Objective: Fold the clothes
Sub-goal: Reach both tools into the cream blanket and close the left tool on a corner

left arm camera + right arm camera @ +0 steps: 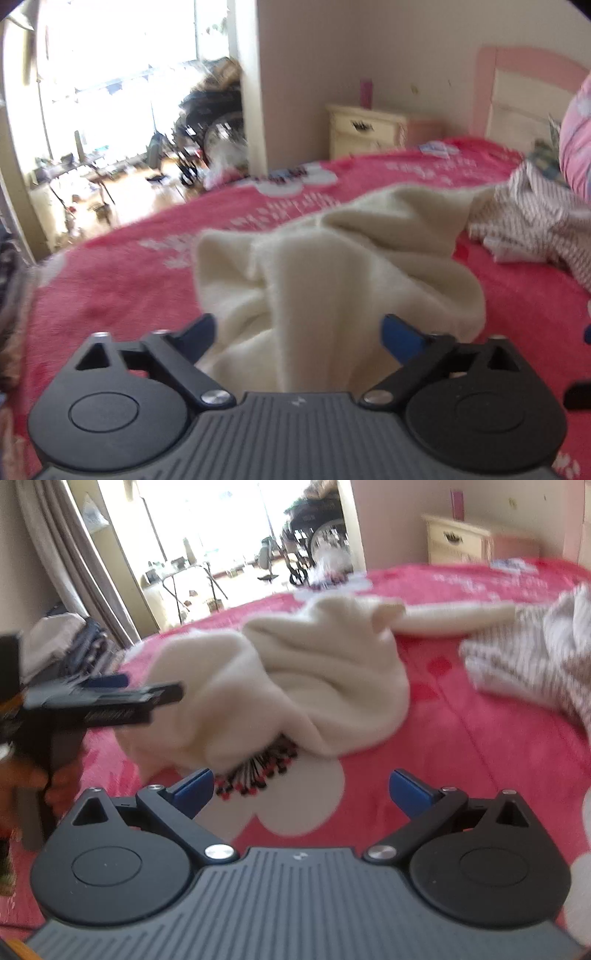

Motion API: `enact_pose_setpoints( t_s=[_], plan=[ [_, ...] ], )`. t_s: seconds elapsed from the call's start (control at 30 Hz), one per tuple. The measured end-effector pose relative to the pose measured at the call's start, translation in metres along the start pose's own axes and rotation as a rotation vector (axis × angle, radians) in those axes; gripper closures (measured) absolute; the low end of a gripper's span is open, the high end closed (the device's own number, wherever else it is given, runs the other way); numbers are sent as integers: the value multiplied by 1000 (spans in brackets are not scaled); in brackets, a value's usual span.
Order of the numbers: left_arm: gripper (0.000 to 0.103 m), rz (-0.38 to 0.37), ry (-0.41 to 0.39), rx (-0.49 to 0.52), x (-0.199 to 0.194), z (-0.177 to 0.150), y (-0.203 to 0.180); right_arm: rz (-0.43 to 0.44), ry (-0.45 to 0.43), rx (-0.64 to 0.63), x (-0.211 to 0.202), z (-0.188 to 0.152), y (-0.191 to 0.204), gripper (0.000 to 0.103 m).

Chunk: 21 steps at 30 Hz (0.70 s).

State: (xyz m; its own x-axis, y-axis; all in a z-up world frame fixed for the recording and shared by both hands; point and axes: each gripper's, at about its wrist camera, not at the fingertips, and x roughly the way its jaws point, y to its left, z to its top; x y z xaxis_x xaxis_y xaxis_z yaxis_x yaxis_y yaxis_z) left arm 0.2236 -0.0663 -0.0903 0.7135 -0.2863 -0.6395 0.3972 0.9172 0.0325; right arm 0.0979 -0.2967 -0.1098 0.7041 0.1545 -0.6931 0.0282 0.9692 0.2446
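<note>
Left wrist view: both claws [299,328] [301,790] released; rumpled cream fleece garment [332,258] on plush red blanket [129,280].

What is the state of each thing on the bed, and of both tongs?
cream garment: crumpled in a heap, unfolded.
striped garment: crumpled, lying to the right, apart from the cream one.
left tongs: open, cream cloth between the fingers, not pinched.
right tongs: open, empty, over the red blanket.

Both tools angle downward with jaws spread apart, the left tool [299,328] and right tool [301,790] gripping nothing.
</note>
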Motion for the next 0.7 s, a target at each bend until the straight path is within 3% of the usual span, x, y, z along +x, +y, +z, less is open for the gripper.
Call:
enact_pose_setpoints(
  t_s=[0.07, 0.1, 0.17, 0.23, 0.37, 0.5, 0.6, 0.7],
  plan=[
    [52, -27, 37, -21, 16, -1, 0, -12, 24, 17, 8, -4, -5, 1],
    [59, -42, 42, -37, 20, -4, 0, -18, 30, 25, 11, -5, -7, 1],
    [80, -65, 11, -32, 9, -13, -3, -32, 39, 37, 15, -6, -13, 1],
    [83, -81, -27, 47, -9, -28, -12, -51, 33, 43, 17, -4, -18, 1],
    [87, -182, -40, 169, -50, -74, -25, -87, -3, 50, 19, 3, -31, 1],
    [90, -307, 13, 245, -91, -122, -32, -110, -28, 63, 24, 9, -42, 1],
    [97, -397, 99, 237, -114, -150, -33, -110, -53, 74, 25, 14, -47, 1],
    [96, -387, 136, 255, -122, -165, -31, -98, -89, 72, 25, 20, -47, 1]
  ],
)
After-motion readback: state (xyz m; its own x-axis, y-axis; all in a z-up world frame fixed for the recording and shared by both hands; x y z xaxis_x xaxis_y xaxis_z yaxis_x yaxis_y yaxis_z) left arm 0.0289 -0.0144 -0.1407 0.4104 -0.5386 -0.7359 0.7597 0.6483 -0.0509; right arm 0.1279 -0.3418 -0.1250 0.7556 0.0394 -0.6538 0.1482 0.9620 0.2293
